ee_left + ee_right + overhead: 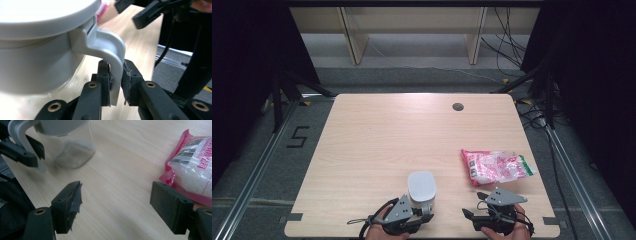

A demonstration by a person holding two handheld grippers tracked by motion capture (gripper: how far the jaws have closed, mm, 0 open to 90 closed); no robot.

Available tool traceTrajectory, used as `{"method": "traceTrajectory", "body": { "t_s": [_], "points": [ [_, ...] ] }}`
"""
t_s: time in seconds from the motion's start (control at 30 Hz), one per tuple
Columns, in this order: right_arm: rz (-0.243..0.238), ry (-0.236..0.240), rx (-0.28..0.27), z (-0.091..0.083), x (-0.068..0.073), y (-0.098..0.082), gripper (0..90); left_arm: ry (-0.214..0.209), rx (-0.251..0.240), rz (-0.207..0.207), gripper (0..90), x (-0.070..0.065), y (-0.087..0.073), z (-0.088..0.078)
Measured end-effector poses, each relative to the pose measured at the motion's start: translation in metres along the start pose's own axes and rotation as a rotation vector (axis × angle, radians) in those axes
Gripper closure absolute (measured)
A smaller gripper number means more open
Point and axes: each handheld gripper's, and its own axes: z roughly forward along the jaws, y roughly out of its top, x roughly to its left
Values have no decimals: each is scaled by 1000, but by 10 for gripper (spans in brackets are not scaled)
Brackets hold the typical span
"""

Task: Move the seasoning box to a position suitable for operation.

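A clear jug with a pale grey lid (421, 186) stands near the table's front edge. In the left gripper view its grey handle (110, 47) runs down between the jaws of my left gripper (117, 75), whose pads press it from both sides. From above, the left gripper (424, 212) sits just in front of the jug. To its right, my right gripper (473, 204) hovers with its jaws wide open and nothing between them (116, 200). A pink bag of white grains (497, 167) lies flat just beyond it, at the right in the right gripper view (192, 170). The jug (72, 150) looks nearly empty.
The light wooden table (377, 140) has a round cable hole (457, 106) near its far edge. Metal rails run along the floor on both sides, with stand legs and cables (537, 110) at the far right. Black curtains close off both sides.
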Motion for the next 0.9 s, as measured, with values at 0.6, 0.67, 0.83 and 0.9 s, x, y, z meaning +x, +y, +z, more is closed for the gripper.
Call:
{"method": "traceTrajectory", "body": {
  "t_s": [0.6, 0.67, 0.83, 0.9],
  "points": [
    [6, 2, 11, 2, 1, 0, 261, 134, -22, -38, 694, 36, -11, -35],
    [-6, 11, 10, 3, 0, 0, 261, 139, -30, -46, 689, 38, -11, -36],
    [-2, -2, 11, 2, 1, 0, 261, 170, -34, -55, 679, 52, -10, -39],
    [-2, 26, 18, 3, 0, 0, 261, 182, -36, -65, 676, 56, -9, -40]
  ]
}}
